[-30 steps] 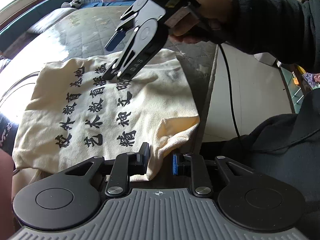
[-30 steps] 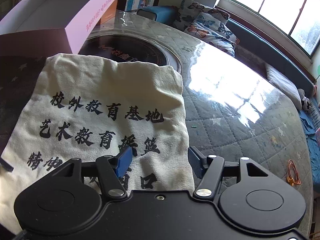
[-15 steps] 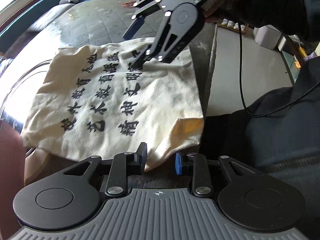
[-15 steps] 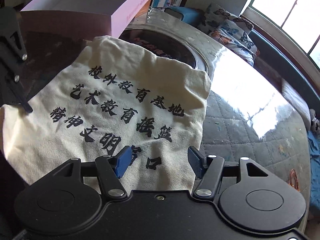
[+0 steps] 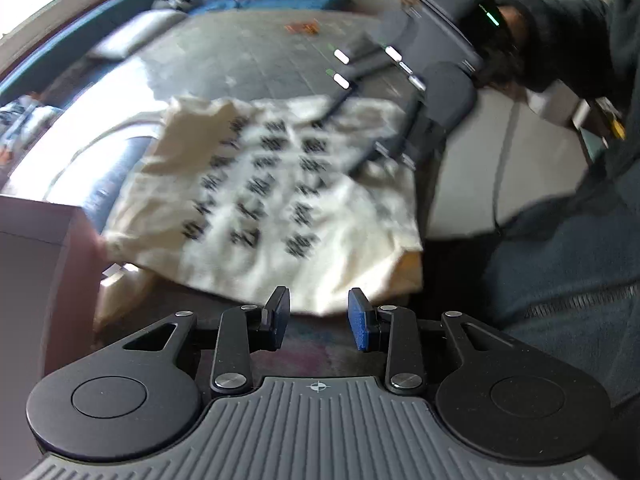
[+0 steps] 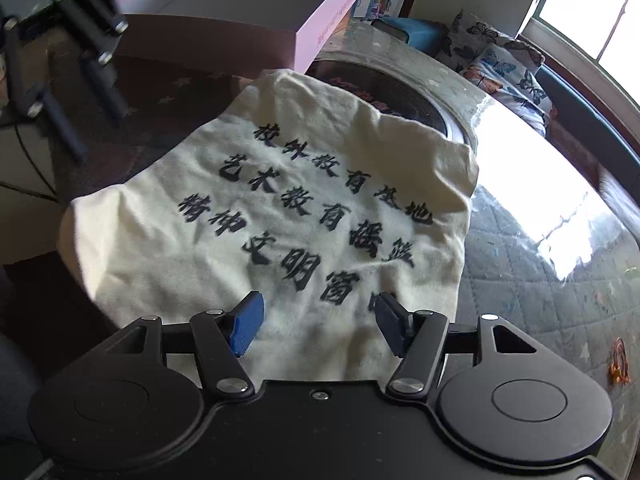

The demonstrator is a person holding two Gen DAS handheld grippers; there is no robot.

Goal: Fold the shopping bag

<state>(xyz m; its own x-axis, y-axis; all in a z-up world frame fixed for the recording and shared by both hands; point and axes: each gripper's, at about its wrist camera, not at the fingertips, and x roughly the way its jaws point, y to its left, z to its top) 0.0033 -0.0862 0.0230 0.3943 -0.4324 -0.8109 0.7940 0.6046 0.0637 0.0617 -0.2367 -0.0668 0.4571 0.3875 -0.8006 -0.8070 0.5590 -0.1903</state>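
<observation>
A pink box (image 6: 256, 4) stands open near butterfly cushions (image 6: 500, 60).

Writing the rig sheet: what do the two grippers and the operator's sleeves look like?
Both are black linkage grippers with silver pivot screws and ribbed blue pads. The left gripper has a grey ribbed base with a crosshair mark. The right gripper has a smooth black base; in the left view a green light and a black cable show. The sleeve is dark.

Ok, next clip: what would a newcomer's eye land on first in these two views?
First the cream shopping bag with bold black characters, lying flat across the middle of the glossy quilt-patterned table. Next the pink box beyond the bag's far edge. Then the claws: the right claw open low over the bag's near edge, the left claw open, nothing between its pads.
</observation>
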